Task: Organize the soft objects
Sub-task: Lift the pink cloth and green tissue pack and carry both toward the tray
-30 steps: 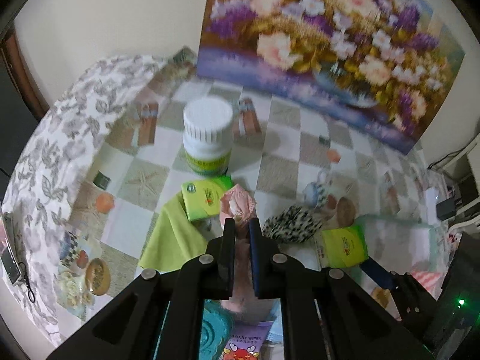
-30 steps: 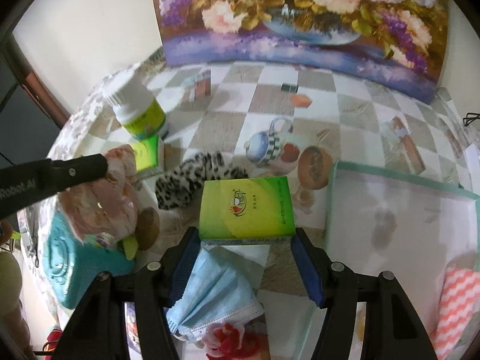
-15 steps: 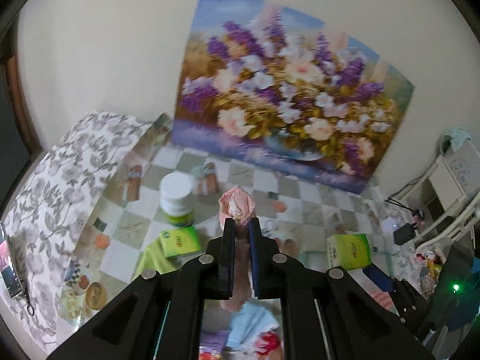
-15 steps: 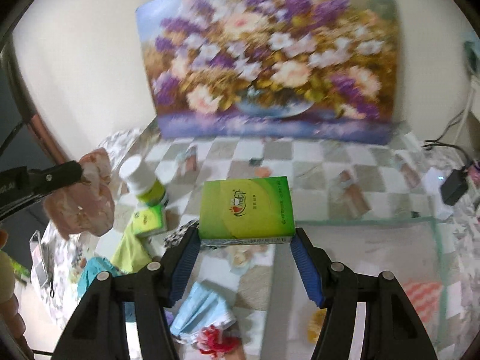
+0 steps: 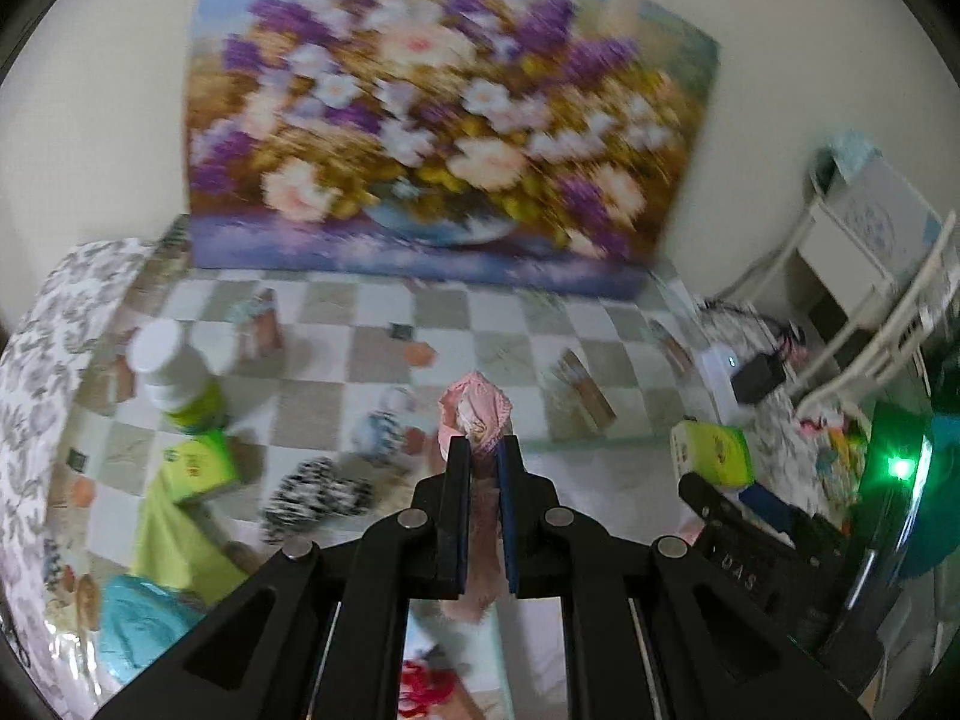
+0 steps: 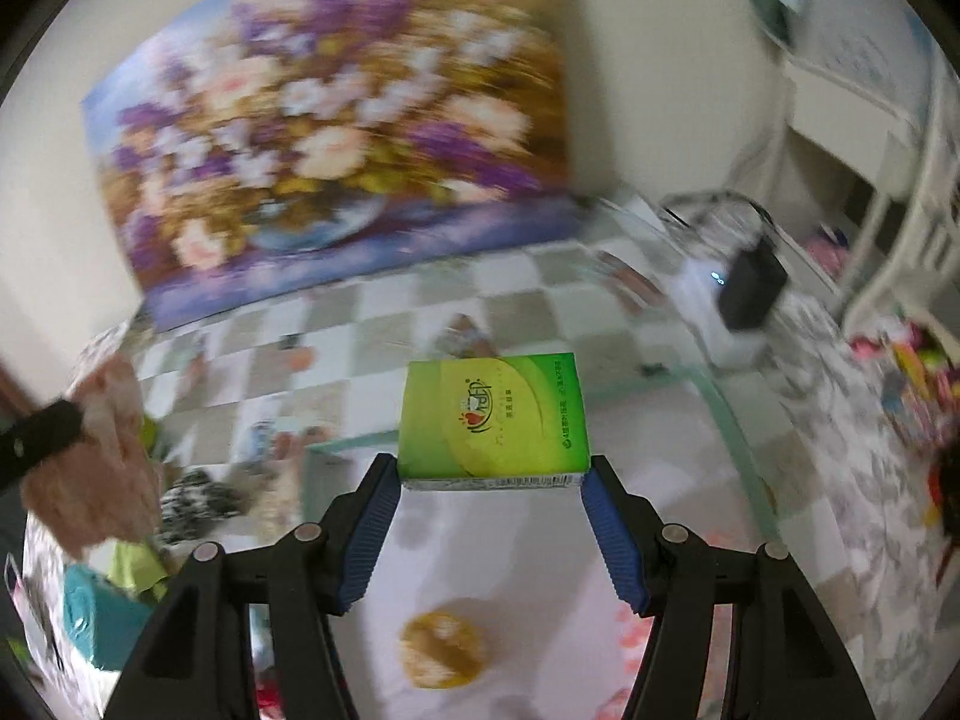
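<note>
Both grippers have swung right, away from the clutter, toward the tray (image 6: 729, 420). Left gripper (image 5: 482, 444) is pinched nearly shut on a pink cloth (image 5: 477, 408) that hangs limp below its jaws; right gripper (image 6: 492, 483) clamps a green tissue pack (image 6: 492, 420) across its width, over the pale tray where a yellow puff (image 6: 441, 648) already lies. Likely both loads are headed there. Underneath is a checked tablecloth (image 5: 360, 354); a flower painting (image 5: 444, 120) leans on the wall.

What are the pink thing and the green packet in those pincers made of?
Pink thing: apparently soft fabric; it bunches and droops between the left gripper. Green packet: probably tissues in glossy printed plastic wrap, held in the right gripper.
</note>
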